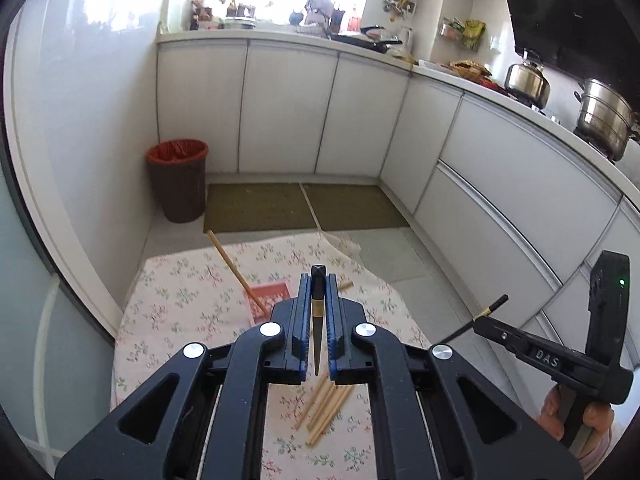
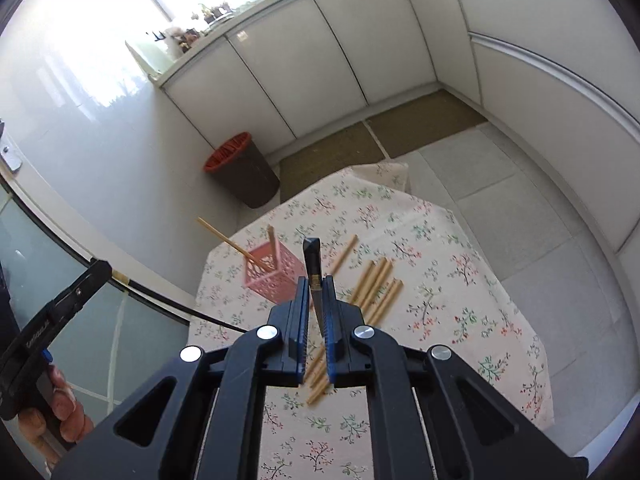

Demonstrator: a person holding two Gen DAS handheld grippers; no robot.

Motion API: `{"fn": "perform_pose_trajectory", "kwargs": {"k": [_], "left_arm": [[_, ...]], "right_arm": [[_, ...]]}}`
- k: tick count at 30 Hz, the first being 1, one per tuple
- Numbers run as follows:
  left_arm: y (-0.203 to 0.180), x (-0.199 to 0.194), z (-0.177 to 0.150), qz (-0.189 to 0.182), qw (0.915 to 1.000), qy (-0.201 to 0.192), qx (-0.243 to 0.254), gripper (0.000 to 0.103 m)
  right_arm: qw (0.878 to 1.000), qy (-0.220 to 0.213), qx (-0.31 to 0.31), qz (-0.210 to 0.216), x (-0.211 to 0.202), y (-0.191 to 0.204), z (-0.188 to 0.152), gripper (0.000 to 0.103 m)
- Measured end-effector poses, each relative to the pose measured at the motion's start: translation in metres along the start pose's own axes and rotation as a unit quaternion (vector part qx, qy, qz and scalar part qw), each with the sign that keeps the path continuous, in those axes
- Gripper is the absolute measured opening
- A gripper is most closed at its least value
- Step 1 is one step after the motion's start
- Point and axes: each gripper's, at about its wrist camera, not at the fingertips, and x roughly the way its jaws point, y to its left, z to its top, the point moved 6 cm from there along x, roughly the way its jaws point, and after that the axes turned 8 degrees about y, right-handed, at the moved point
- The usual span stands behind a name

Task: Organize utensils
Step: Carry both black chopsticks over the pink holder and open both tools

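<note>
two black chopsticks lifted, most of the sorting still to do

left gripper (image 1: 319, 320) clenched on a black chopstick (image 1: 318, 312) with a gold band; right gripper (image 2: 316, 312) clenched on another dark chopstick (image 2: 312, 262), both held up above the floral tablecloth (image 2: 460, 292). just beyond the right gripper, a loose pile of pale bamboo chopsticks (image 2: 374, 284), smooth and slim, still on the cloth. left of that pile, pink lattice plastic holder (image 2: 270, 278) with only two bamboo sticks inside, leaning.
</note>
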Motion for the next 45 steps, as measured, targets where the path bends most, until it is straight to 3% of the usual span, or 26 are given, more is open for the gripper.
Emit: {"fn": "perform_pose_trajectory", "kwargs": {"k": [4, 10, 17, 19, 20, 25, 29, 35, 41, 45], "left_arm": [[0.007, 0.002, 0.029, 0.03, 0.9993, -0.022, -0.008, 0.006], [0.026, 0.036, 0.05, 0.069, 0.997, -0.021, -0.027, 0.006], [0.05, 0.1, 0.037, 0.072, 0.9959, 0.025, -0.048, 0.007], [0.054, 0.113, 0.027, 0.056, 0.996, 0.045, -0.054, 0.028], [0.056, 0.113, 0.023, 0.052, 0.9958, 0.046, -0.06, 0.04], [0.071, 0.08, 0.016, 0.03, 0.9937, 0.003, -0.108, 0.041], [0.083, 0.055, 0.012, 0.073, 0.9898, -0.026, -0.12, 0.041], [0.102, 0.029, 0.004, 0.087, 0.9843, -0.05, -0.145, 0.042], [0.123, 0.015, 0.003, 0.09, 0.9826, -0.052, -0.154, 0.042], [0.141, -0.006, 0.002, 0.099, 0.9821, -0.043, -0.154, 0.054]], "right_arm": [[1.0, -0.02, -0.015, 0.017, -0.011, 0.018, 0.019, 0.007], [0.999, -0.019, -0.032, 0.029, -0.003, 0.034, 0.035, 0.007], [0.998, -0.013, -0.046, 0.045, 0.021, 0.055, 0.05, 0.007], [0.997, -0.015, -0.045, 0.057, 0.027, 0.063, 0.058, 0.007], [0.997, -0.016, -0.046, 0.062, 0.03, 0.067, 0.062, 0.007], [0.995, -0.043, -0.064, 0.06, 0.045, 0.091, 0.08, 0.007], [0.994, -0.061, -0.072, 0.053, 0.065, 0.107, 0.092, 0.007], [0.994, -0.059, -0.075, 0.056, 0.099, 0.122, 0.102, 0.007], [0.993, -0.03, -0.087, 0.072, 0.108, 0.129, 0.079, 0.01], [0.984, 0.055, -0.161, 0.049, 0.13, 0.144, 0.001, 0.013]]}}
